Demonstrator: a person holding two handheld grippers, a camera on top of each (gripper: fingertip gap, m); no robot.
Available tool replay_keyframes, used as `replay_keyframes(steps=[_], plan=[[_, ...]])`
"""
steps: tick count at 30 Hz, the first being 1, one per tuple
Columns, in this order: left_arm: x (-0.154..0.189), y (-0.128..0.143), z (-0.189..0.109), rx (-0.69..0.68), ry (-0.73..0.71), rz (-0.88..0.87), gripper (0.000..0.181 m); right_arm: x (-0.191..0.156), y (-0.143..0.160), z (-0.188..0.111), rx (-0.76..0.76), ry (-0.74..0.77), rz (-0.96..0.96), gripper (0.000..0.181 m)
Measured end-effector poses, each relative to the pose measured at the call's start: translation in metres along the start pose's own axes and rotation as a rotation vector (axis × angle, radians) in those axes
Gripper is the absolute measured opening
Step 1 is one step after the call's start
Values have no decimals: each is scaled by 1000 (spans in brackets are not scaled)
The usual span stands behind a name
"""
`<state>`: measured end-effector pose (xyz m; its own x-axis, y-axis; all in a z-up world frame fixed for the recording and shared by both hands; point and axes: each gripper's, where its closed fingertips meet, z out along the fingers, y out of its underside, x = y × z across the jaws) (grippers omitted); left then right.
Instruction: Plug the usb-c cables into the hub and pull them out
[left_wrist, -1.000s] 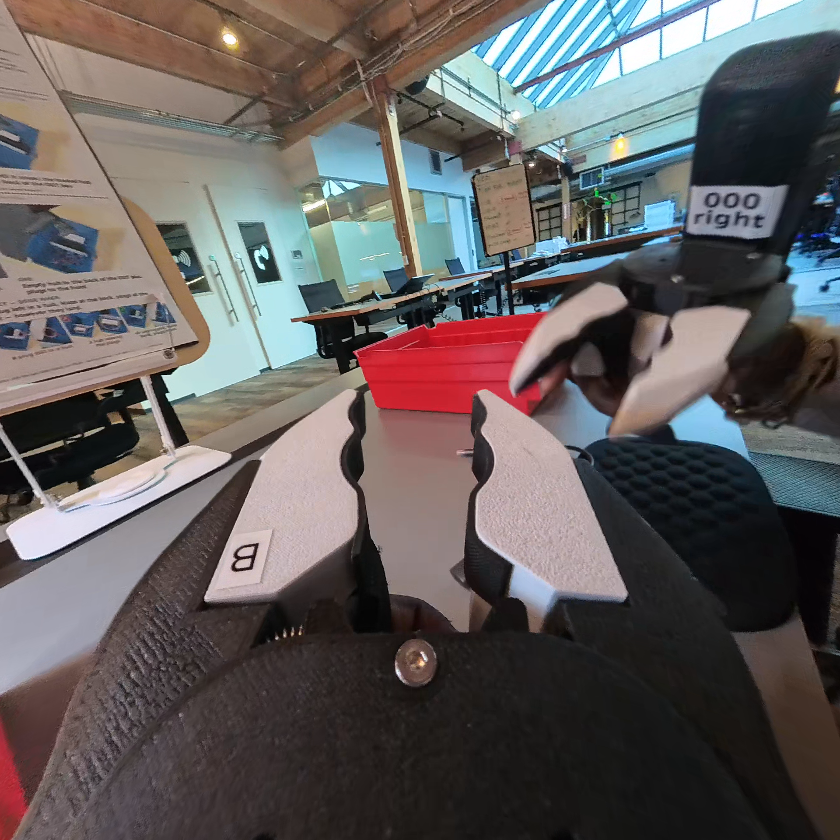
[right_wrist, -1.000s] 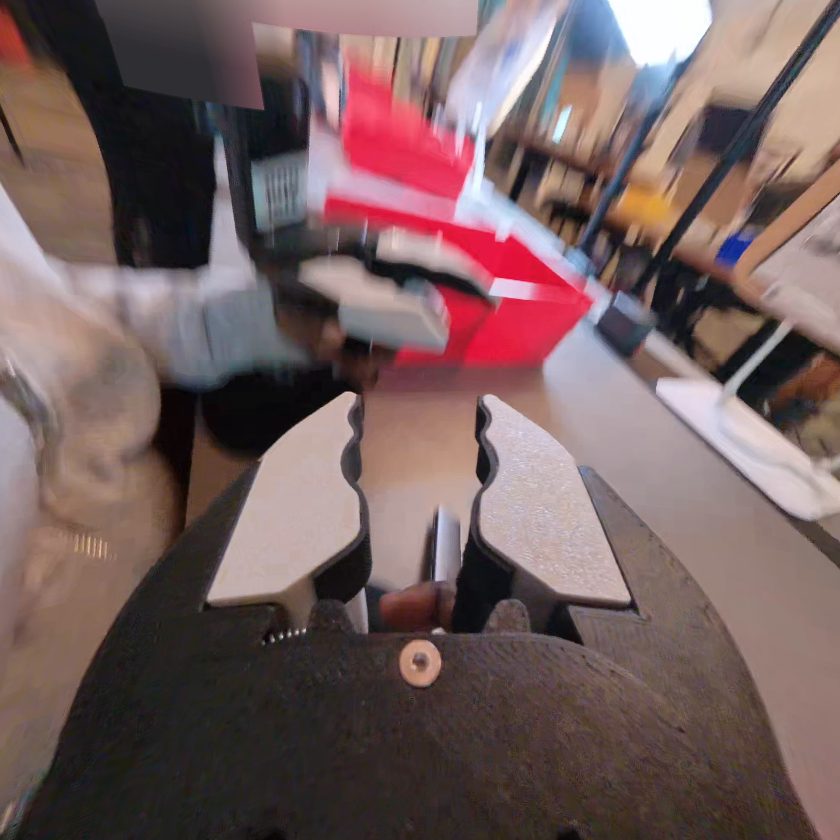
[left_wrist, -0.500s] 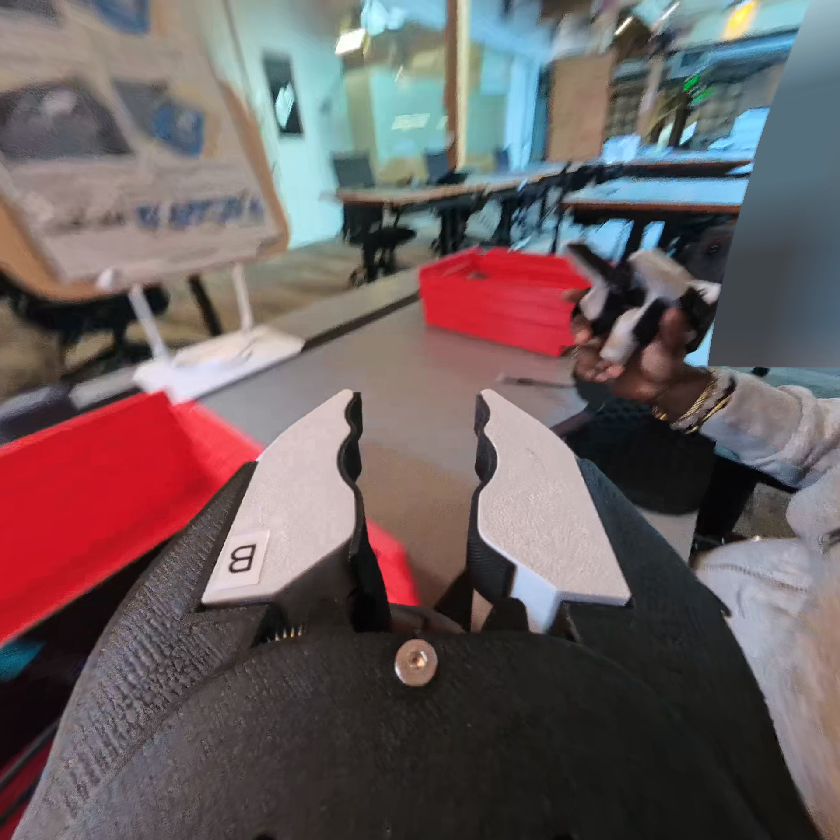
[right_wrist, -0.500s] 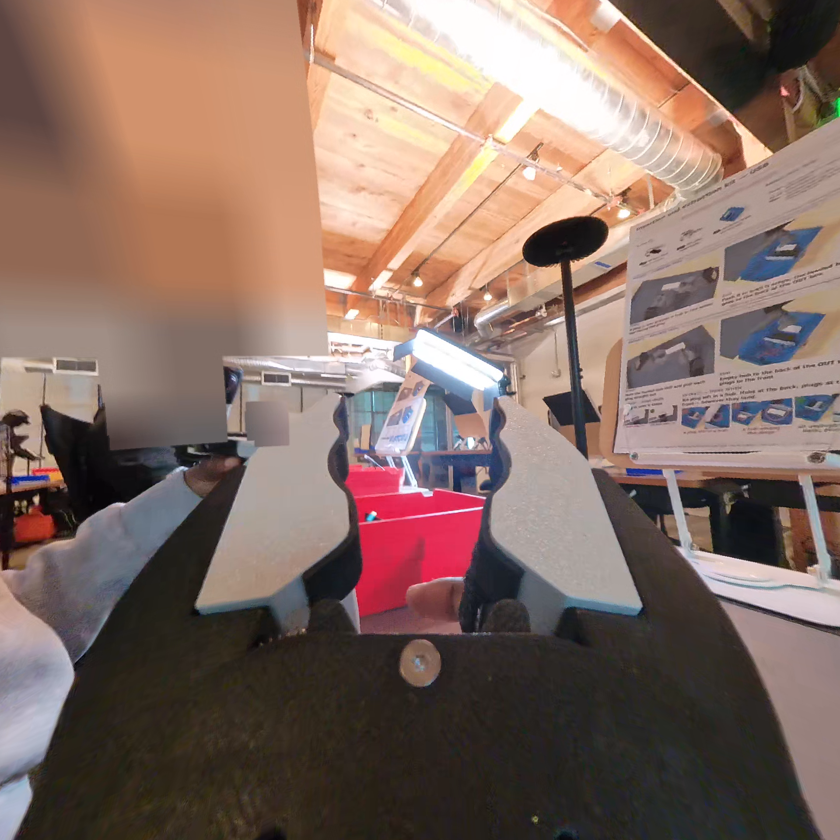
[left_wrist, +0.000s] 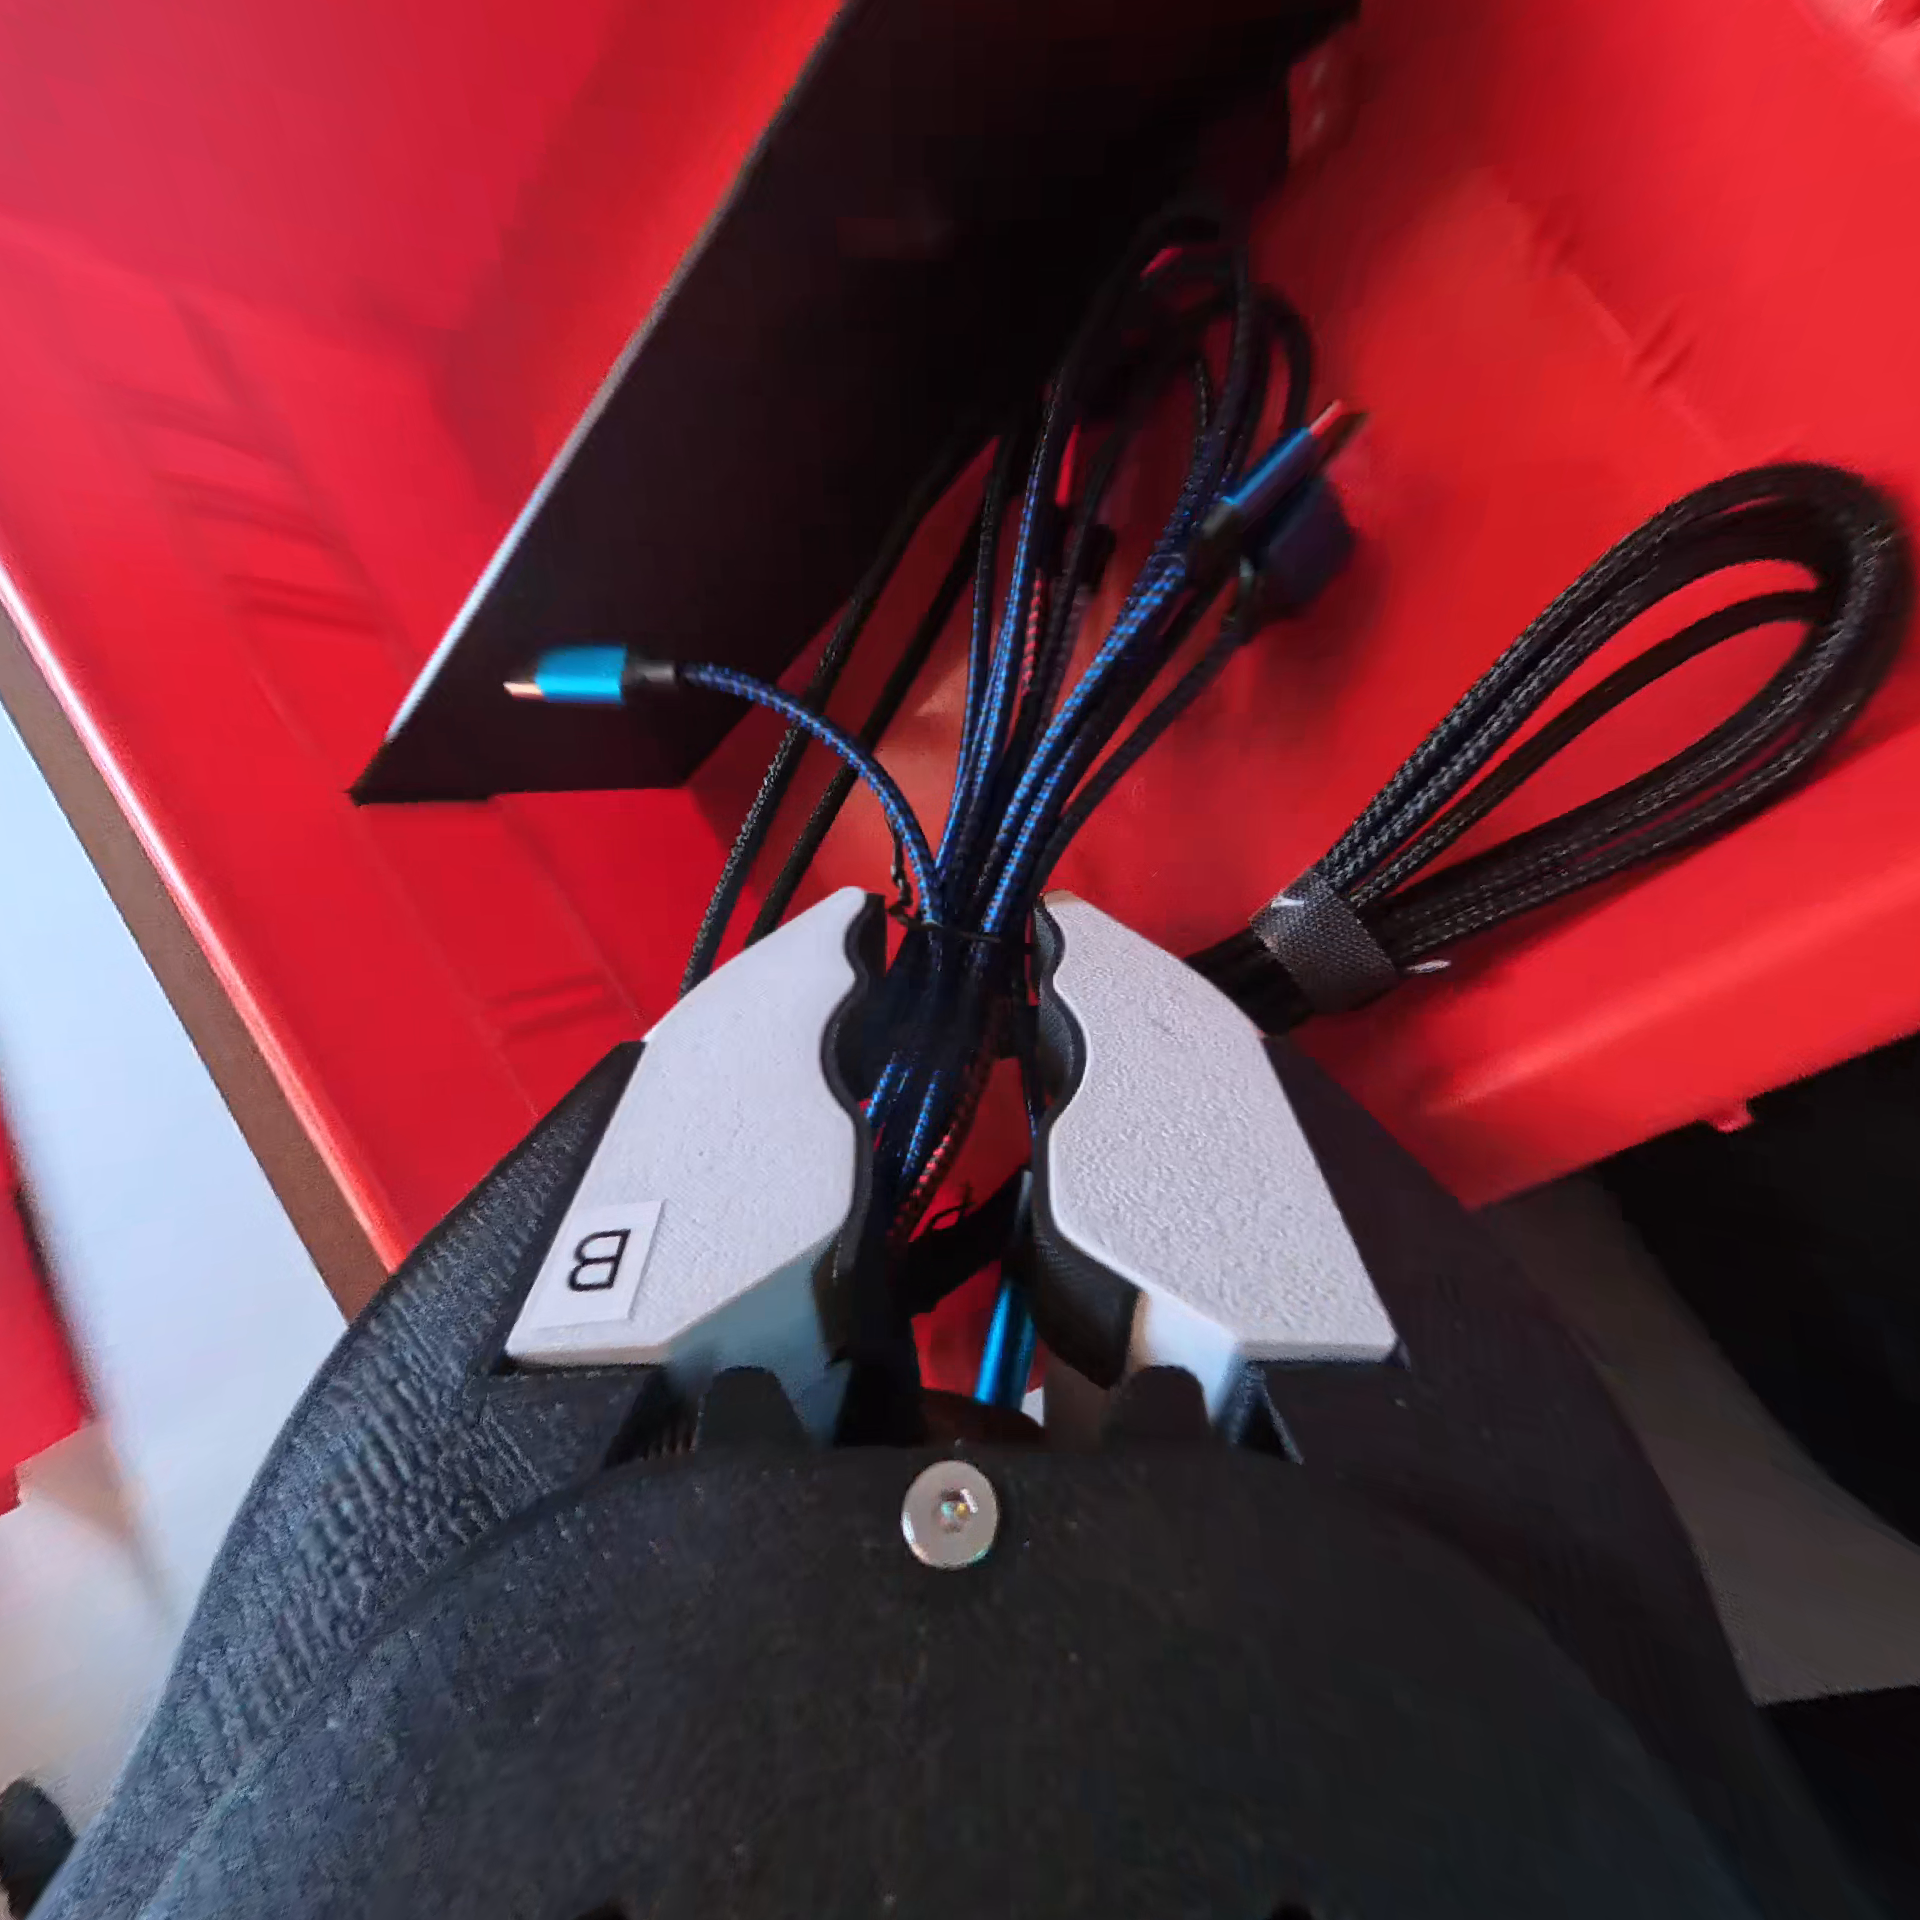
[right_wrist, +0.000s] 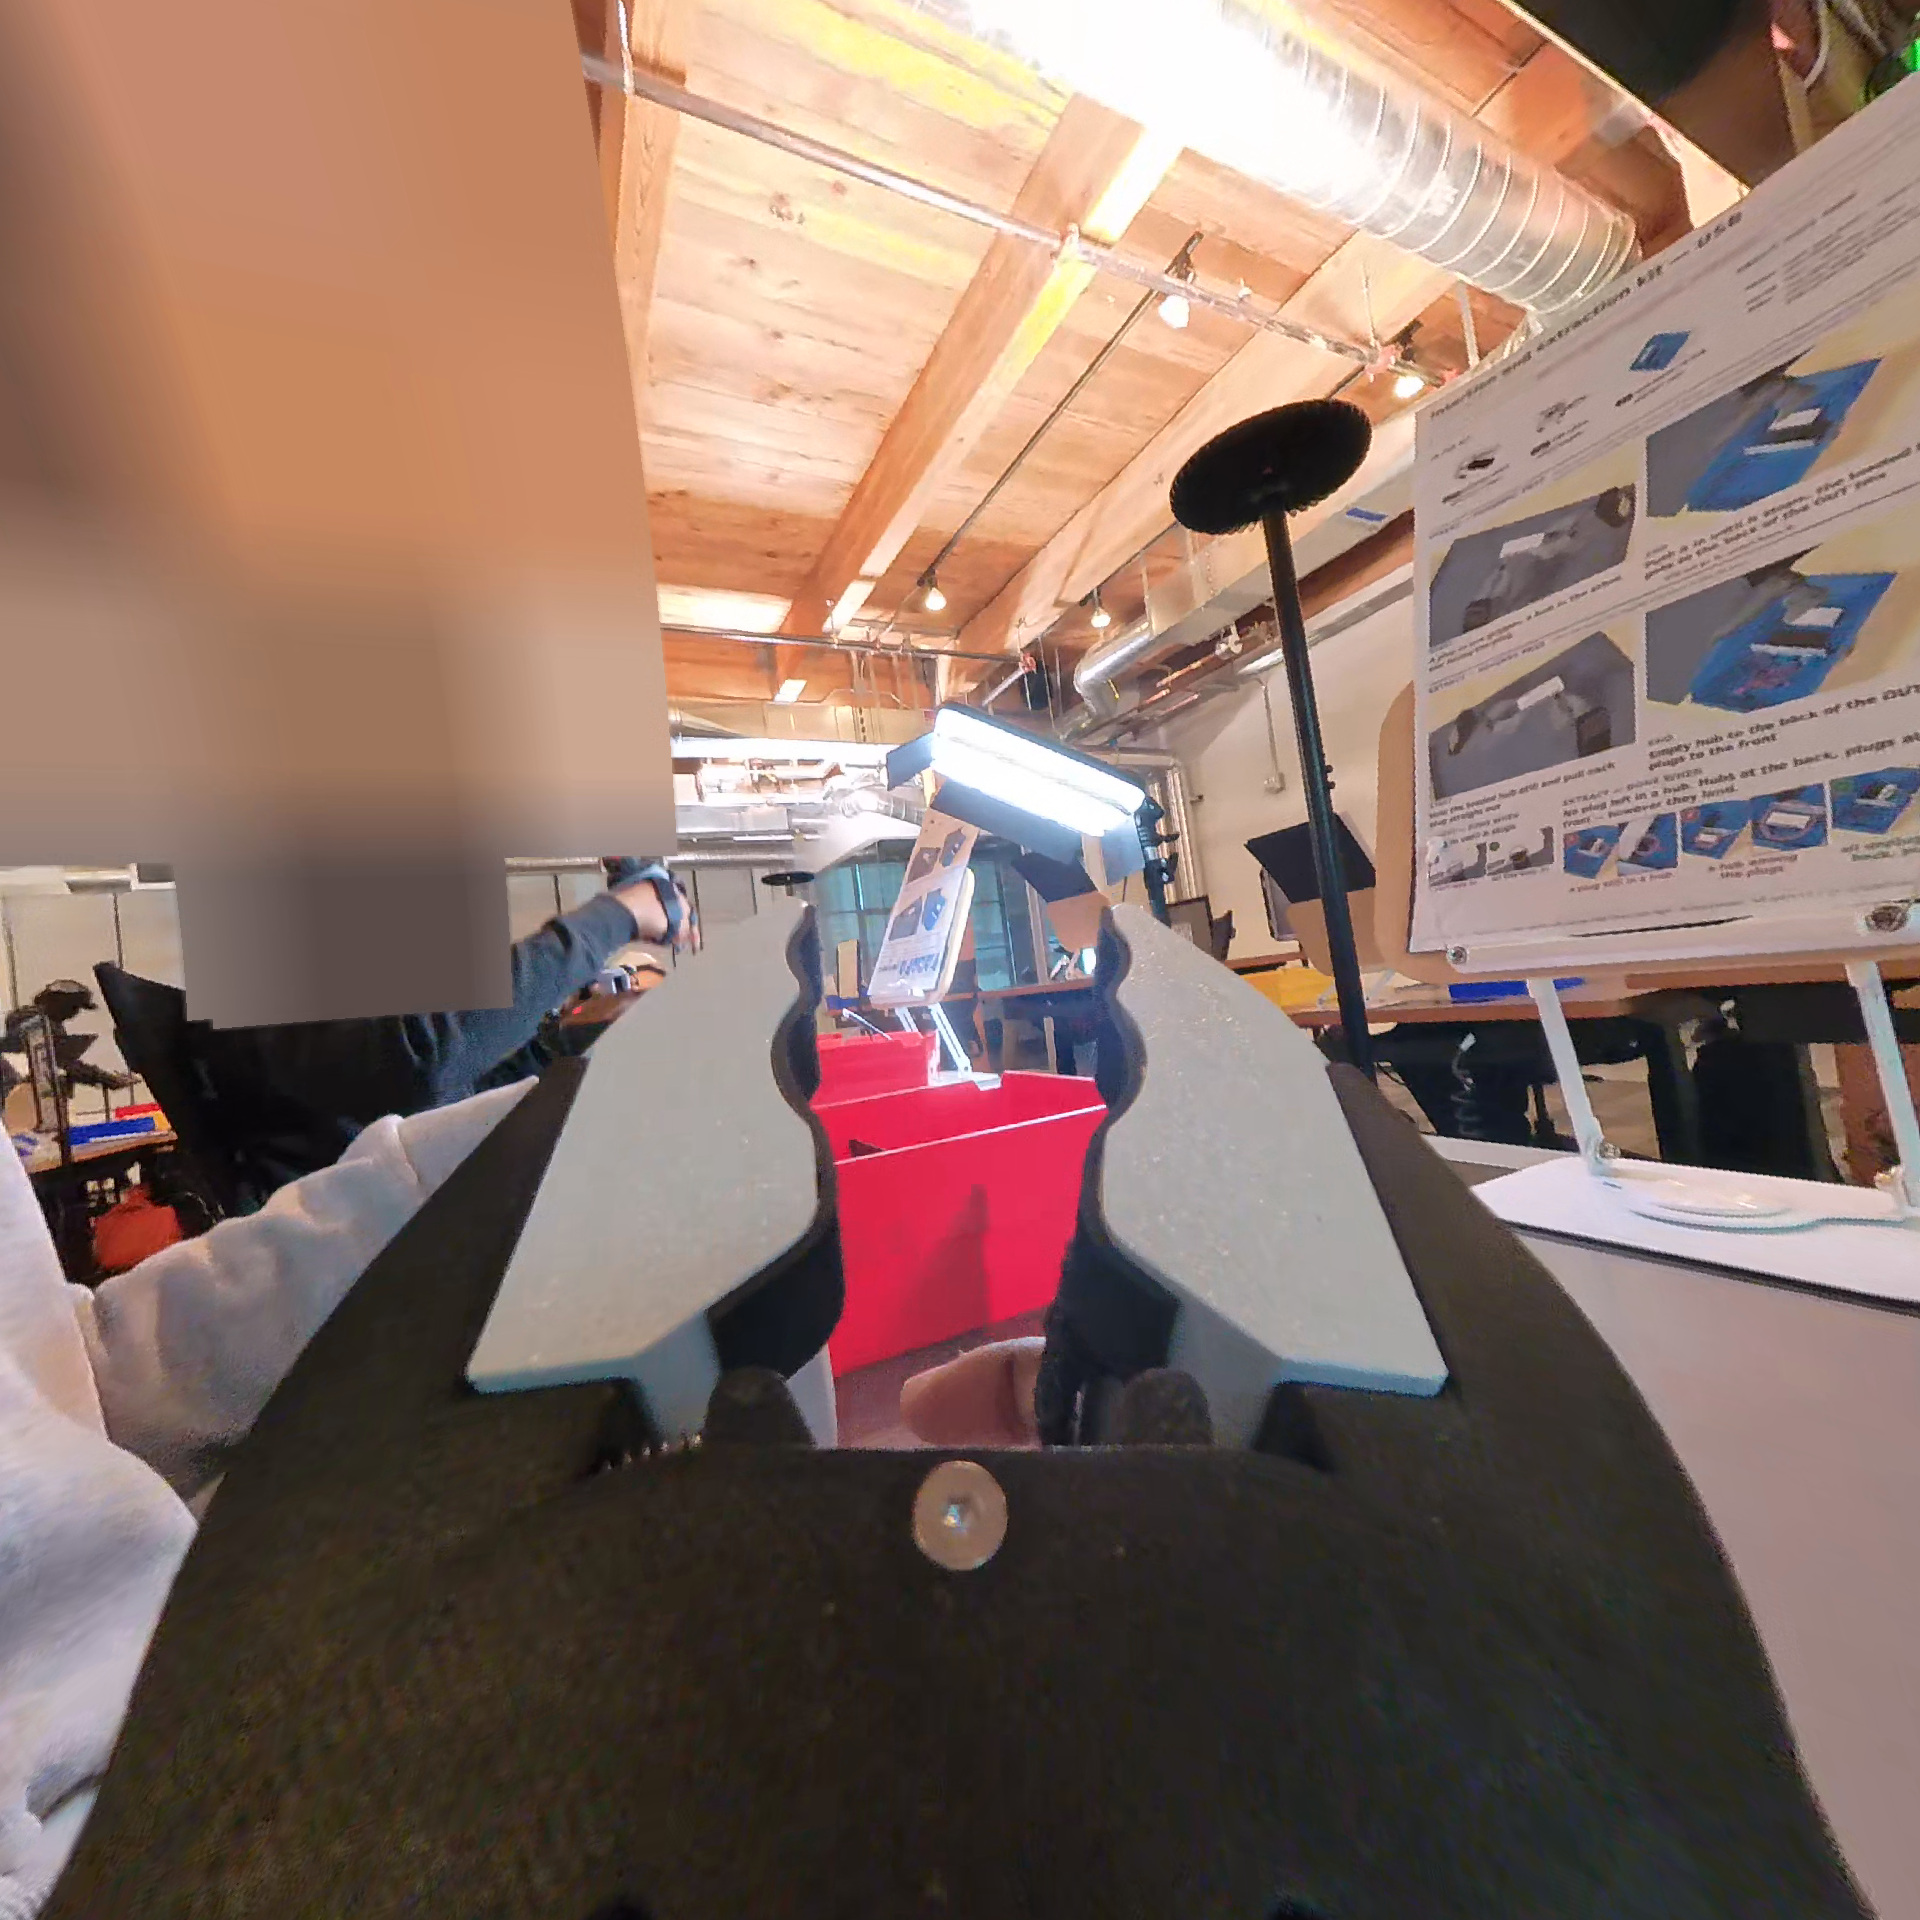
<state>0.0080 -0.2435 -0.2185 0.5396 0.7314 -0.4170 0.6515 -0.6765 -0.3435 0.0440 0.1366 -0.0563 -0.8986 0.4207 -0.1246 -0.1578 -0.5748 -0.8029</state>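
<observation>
In the left wrist view my left gripper (left_wrist: 961, 925) is inside a red bin (left_wrist: 312, 312). Its fingers are closed on a tied bundle of blue and black braided usb-c cables (left_wrist: 997, 790). One blue plug (left_wrist: 582, 675) sticks out to the left, and another blue plug (left_wrist: 1278, 468) lies farther back. A black divider plate (left_wrist: 831, 416) stands behind the bundle. No hub shows. In the right wrist view my right gripper (right_wrist: 956, 935) is open and empty, held up and pointing across the room.
A second bundle of black cables (left_wrist: 1610, 790) with a strap (left_wrist: 1320, 945) lies to the right in the bin. The right wrist view shows a red bin (right_wrist: 956, 1226) on the grey table (right_wrist: 1714, 1455), an instruction board (right_wrist: 1683, 623), a lamp (right_wrist: 1018, 779) and a grey sleeve (right_wrist: 260, 1247). The tips of one gripper are about 40 cm away from the tips of the other.
My left gripper has swung down from above the table into the red bin and closed on the cable bundle. My right gripper has stayed raised and open.
</observation>
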Motion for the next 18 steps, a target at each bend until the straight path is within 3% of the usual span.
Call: replay_keyframes(steps=[4, 7, 14, 18], plan=[[-9, -10, -19, 82, -52, -25, 24, 0, 3, 1, -17, 1, -2, 50], [-18, -24, -42, 238, -58, -106, 24, 2, 1, 0, -4, 5, 13, 50], [-25, -56, -89, 677, 177, -371, 23, 5, 1, 0, -8, 23, 24, 48], [-16, -78, -125, 945, 254, -432, 22, 4, 8, 1, -41, 20, 11, 48]])
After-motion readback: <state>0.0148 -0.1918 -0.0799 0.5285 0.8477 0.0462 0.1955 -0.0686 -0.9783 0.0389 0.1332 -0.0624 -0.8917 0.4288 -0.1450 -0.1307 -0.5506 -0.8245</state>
